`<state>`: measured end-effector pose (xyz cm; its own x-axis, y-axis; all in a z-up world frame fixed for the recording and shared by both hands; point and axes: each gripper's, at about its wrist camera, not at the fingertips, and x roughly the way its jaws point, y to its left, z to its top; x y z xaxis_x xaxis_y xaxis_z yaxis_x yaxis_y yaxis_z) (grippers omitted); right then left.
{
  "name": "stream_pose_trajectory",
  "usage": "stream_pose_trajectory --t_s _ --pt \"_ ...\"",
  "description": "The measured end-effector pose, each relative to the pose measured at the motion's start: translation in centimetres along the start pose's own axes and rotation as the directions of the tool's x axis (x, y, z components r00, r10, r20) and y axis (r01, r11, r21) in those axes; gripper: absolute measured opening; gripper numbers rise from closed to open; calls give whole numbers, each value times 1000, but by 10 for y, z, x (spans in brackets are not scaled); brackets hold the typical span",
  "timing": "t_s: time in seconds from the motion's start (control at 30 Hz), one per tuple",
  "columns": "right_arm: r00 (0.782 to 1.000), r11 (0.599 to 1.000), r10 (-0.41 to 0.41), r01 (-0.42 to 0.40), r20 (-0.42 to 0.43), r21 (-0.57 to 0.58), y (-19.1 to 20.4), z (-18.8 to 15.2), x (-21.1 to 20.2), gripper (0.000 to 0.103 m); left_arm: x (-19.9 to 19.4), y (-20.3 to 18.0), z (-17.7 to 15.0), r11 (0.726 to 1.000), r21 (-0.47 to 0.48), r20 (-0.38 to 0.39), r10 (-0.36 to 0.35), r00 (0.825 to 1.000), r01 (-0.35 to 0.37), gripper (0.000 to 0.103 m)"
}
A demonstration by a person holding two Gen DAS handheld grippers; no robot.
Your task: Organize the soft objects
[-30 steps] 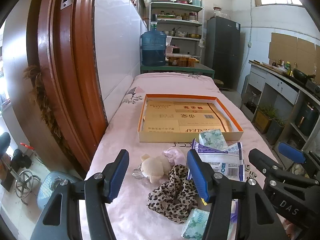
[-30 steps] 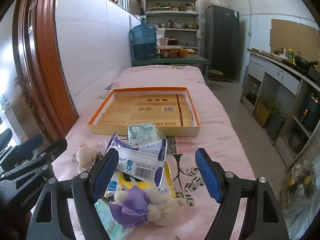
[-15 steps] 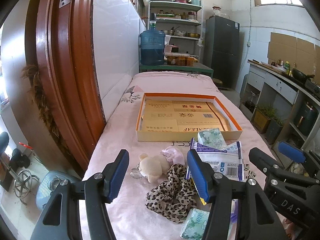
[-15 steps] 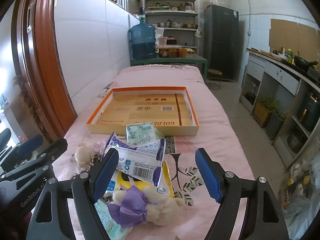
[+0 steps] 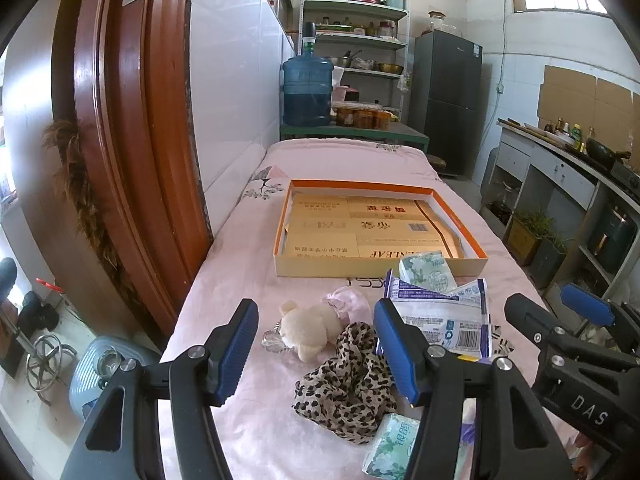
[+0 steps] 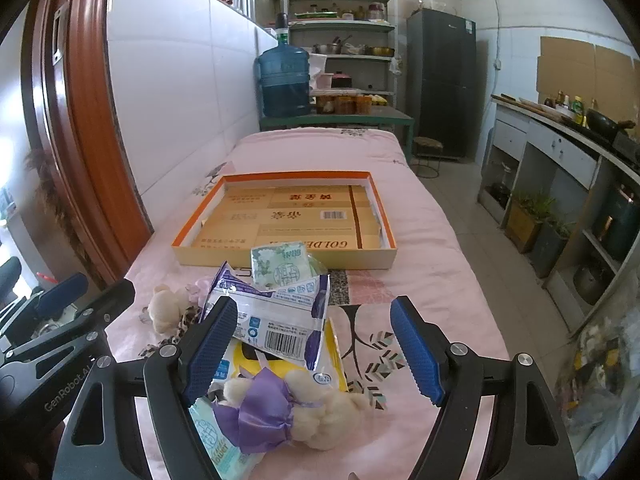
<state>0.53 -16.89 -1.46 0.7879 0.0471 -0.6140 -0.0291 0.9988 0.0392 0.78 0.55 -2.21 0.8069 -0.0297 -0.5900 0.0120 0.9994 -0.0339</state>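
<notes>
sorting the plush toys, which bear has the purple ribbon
The bear with the purple ribbon lies right between the right tongs, nearest that camera. The other bear, in pink, lies by the leopard scarf before the left tongs.

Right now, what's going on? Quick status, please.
Left gripper open over cream plush and leopard scarf. Right gripper open above purple-bow plush. Box holds nothing soft.

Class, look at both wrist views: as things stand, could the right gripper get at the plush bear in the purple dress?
Probably yes. The right gripper is open, and the plush bear in the purple dress lies on top of the packets, just below its fingers, with nothing covering it.
</notes>
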Motion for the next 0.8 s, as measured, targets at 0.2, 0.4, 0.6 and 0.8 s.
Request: stream_pose_trajectory --t_s 0.2,0.4,0.6,0.8 --pt "1000 1000 -2 2 -2 2 0 -3 -1 80 1 0 -1 1000 -6 -5 0 1000 -1 61" --pt "1000 1000 -4 4 -6 2 -1 -5 -1 80 2 0 -3 1000 -6 -10 0 1000 0 61" --pt "1000 1000 -2 2 -13 2 1 -5 1 80 3 1 -5 1000 -10 -13 0 1000 0 61" --pt "1000 1000 0 0 -16 3 1 -6 1 80 4 2 -6 1000 -13 -17 1 1000 -1 61"
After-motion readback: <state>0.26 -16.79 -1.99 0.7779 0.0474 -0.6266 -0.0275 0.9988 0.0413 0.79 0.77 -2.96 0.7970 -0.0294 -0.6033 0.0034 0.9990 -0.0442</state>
